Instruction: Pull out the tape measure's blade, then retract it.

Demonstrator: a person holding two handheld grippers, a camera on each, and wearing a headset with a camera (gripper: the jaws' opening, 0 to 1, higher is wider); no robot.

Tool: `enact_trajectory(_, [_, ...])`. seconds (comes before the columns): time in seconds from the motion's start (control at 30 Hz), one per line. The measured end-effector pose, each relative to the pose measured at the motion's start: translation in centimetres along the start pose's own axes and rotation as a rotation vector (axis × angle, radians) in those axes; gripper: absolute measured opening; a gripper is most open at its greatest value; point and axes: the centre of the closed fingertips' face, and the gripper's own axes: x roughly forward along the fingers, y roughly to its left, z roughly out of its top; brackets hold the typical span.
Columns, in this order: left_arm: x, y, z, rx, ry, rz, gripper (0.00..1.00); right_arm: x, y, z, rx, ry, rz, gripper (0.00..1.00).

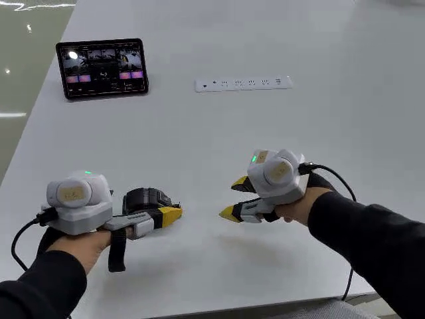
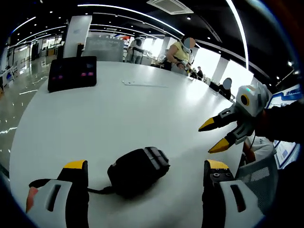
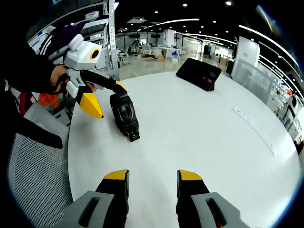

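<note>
Tape measure (image 3: 124,116): laid flat on the white counter (image 1: 199,133), between the jaws of the left hand-held gripper (image 2: 146,165) and clear of both.
Long axis: set slantwise across that gap, its small tabbed end turned toward the right hand-held gripper (image 3: 153,175), its strap (image 1: 117,251) trailed toward the left hand.
Left hand-held gripper: spread wide, nothing clasped.
Right hand-held gripper: parted, nothing held; bare counter is seen between it and the tape measure.
Surroundings: a tablet (image 1: 103,68) and a power strip (image 1: 244,84) are placed well apart, at the far side.
</note>
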Motion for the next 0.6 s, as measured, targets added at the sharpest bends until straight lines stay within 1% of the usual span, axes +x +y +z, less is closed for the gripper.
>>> enact_trajectory(0.03, [-0.2, 0.1, 0.0, 0.026, -0.002, -0.007, 0.99, -0.6, -0.2, -0.1, 0.013, -0.008, -0.009, 0.39])
enact_trajectory(0.1, [-0.7, 0.2, 0.1, 0.030, -0.002, -0.024, 0.99, -1.4, -0.5, -0.5, 0.034, -0.018, -0.020, 0.41])
enact_trajectory(0.17, [-1.1, 0.2, -0.2, 0.056, 0.014, -0.038, 0.99, -2.0, -0.7, -0.9, 0.043, -0.020, -0.031, 0.44])
enact_trajectory(0.2, [-1.4, 0.2, -0.1, 0.068, 0.007, -0.044, 0.99, -2.4, -0.8, -1.1, 0.055, -0.031, -0.039, 0.46])
enact_trajectory(0.23, [-1.6, 0.2, -0.2, 0.076, 0.017, -0.050, 0.99, -2.7, -0.9, -1.2, 0.066, -0.041, -0.040, 0.47])
enact_trajectory(0.27, [-1.9, 0.2, -0.4, 0.078, 0.026, -0.067, 0.99, -3.1, -0.8, -1.3, 0.078, -0.059, -0.037, 0.48])
enact_trajectory(0.33, [-2.3, 0.4, -0.3, 0.078, 0.021, -0.070, 0.99, -3.8, -0.8, -1.3, 0.093, -0.085, -0.037, 0.51])
enact_trajectory(0.37, [-2.7, 0.4, -0.3, 0.084, 0.018, -0.085, 0.99, -4.2, -0.7, -1.5, 0.097, -0.099, -0.035, 0.52])
enact_trajectory(0.4, [-2.9, 0.6, -0.4, 0.089, 0.019, -0.084, 0.99, -4.6, -0.7, -1.6, 0.099, -0.104, -0.039, 0.54])
enact_trajectory(0.43, [-3.2, 0.9, -0.5, 0.112, 0.025, -0.083, 0.99, -5.1, -0.7, -1.8, 0.099, -0.109, -0.041, 0.55])
enact_trajectory(0.53, [-4.1, 2.3, -1.1, 0.178, 0.062, -0.047, 0.99, -6.4, -0.9, -2.3, 0.092, -0.120, -0.045, 0.60])
enact_trajectory(0.6, [-5.0, 2.8, -1.0, 0.172, 0.051, -0.047, 0.99, -7.3, -1.5, -3.0, 0.094, -0.115, -0.060, 0.62])
